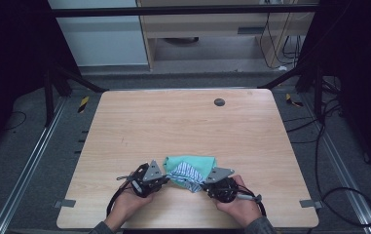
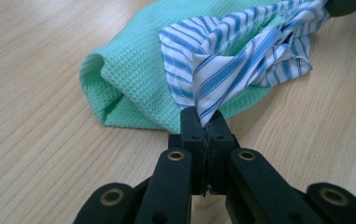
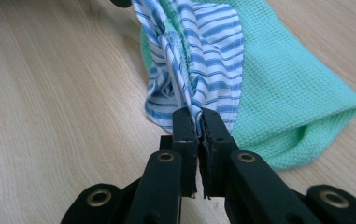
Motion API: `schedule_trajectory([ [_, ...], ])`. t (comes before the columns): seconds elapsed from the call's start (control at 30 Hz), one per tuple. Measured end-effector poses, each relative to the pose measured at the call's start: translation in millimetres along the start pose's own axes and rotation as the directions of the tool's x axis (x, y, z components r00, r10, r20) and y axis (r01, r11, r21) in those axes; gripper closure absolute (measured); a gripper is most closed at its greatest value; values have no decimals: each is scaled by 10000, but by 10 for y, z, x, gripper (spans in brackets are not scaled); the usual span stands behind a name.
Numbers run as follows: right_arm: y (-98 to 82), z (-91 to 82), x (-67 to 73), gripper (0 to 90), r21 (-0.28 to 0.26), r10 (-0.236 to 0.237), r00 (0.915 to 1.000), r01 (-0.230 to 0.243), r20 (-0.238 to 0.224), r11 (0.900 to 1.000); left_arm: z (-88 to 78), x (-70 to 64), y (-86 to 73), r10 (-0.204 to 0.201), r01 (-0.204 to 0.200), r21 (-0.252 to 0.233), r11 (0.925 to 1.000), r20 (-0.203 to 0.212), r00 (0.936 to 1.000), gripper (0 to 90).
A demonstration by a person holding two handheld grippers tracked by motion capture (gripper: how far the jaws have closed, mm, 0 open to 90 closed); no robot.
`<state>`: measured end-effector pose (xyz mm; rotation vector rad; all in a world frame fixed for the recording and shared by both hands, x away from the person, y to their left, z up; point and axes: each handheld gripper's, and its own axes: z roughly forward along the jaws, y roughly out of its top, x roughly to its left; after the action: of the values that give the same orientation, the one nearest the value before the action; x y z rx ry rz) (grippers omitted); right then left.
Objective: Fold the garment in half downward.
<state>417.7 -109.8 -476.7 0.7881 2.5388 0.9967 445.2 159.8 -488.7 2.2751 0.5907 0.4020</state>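
- While both corners are pinched, striped cloth (image 1: pixel 187 174) sits on green towel (image 1: pixel 193 163) near the bench's (image 1: pixel 183 122) front edge.
- Left hand-held gripper (image 2: pixel 203 122) and right hand-held gripper (image 3: pixel 198 122): clamped on striped cloth.
- Grasp done; spreading or folding apparently remains.

Bare table (image 1: pixel 173 126) open beyond green cloth (image 1: pixel 193 162); only small dark disc (image 1: pixel 219 102) far back.
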Motion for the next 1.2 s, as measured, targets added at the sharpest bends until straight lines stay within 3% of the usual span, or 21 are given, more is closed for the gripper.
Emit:
schedule_trajectory([
  [0.13, -21, 5, 40, 840, 136, -240, 9997, 241, -39, 9996, -12, -45, -31, -6, 6, 49, 10000, 23, 10000, 870],
  [0.23, -64, -8, 63, 704, 61, -57, 9999, 58, -106, 10000, -103, -87, -83, -72, 71, -68, 10000, -85, 9999, 708],
  [0.43, -178, -115, 67, 596, 3, 130, 9999, -130, -45, 9999, -252, -123, -193, -176, 175, -93, 9998, -104, 9998, 623],
  [0.53, -244, -176, 45, 524, 14, 200, 9996, -200, 184, 9998, -321, -76, -250, -498, 494, -167, 9986, -232, 9985, 599],
  [0.63, -311, -235, -23, 443, -21, 449, 9980, -448, 434, 9990, -373, 33, -272, -706, 698, -133, 9975, -720, 9949, 535],
  [0.77, -400, -287, -164, 286, -42, 964, 9893, -965, 1092, 9953, -395, 197, -339, -943, 968, 89, 9953, -1545, 9835, 398],
  [0.87, -469, -284, -320, 200, -83, 1611, 9726, -1620, 1676, 9868, -400, 334, -418, -1219, 1310, 244, 9911, -2318, 9651, 257],
  [0.9, -483, -281, -356, 186, -152, 1789, 9671, -1791, 1808, 9837, -399, 406, -459, -1556, 1668, 248, 9857, -2467, 9565, 229],
  [0.93, -508, -270, -432, 156, -253, 2140, 9538, -2135, 2107, 9766, -399, 439, -478, -1709, 1821, 210, 9831, -2547, 9518, 188],
  [1.0, -528, -249, -507, 122, -356, 2476, 9388, -2464, 2394, 9685, -396, 505, -524, -1933, 2048, 131, 9787, -2758, 9416, 167],
  [1.13, -581, -143, -692, 79, -598, 3532, 8830, -3526, 3090, 9339, -357, 622, -626, -2396, 2589, 242, 9656, -3032, 9223, 97],
  [1.17, -603, -86, -746, 71, -653, 3744, 8649, -3750, 3344, 9247, -349, 637, -643, -2539, 2699, 130, 9628, -2981, 9201, 47],
  [1.2, -603, -86, -746, 71, -653, 3744, 8649, -3750, 3344, 9247, -342, 657, -660, -2667, 2805, 60, 9598, -2908, 9189, 47],
])
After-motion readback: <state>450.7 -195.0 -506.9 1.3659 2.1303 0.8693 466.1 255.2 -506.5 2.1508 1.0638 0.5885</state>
